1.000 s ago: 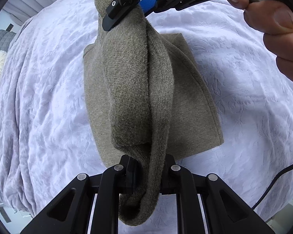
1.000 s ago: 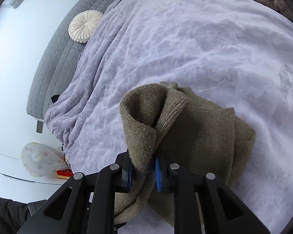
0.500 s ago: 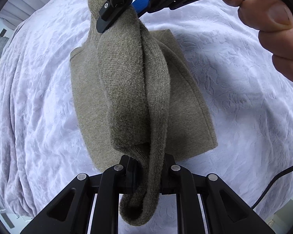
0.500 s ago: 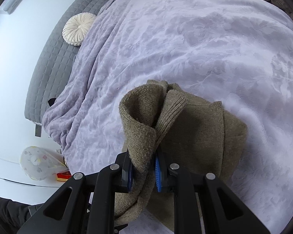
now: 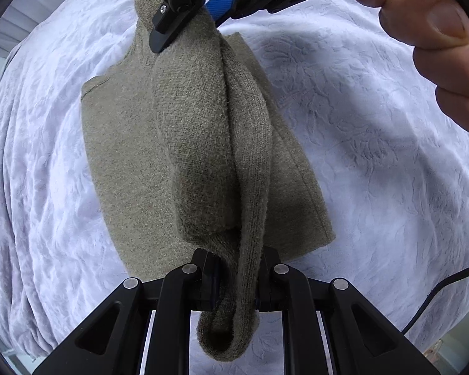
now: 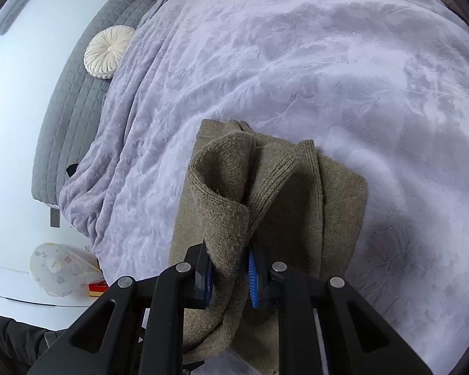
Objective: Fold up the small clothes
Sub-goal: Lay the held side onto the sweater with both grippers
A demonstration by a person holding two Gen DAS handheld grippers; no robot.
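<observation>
- Done: lower part of the olive knit garment (image 5: 122,143) lies flat on the bed (image 5: 375,162).
- Left hand-held gripper (image 5: 237,276) and right hand-held gripper (image 6: 229,276) each clamp a raised edge.
- Remaining: lay this fold down, smooth.

Bed (image 6: 297,62) under embossed lilac blanket (image 5: 390,156); grey quilted headboard (image 6: 68,118) – round cream cushion (image 6: 108,52) leaning there; white wall (image 6: 12,78); floral lampshade (image 6: 59,270) lower left – soft daylight.
</observation>
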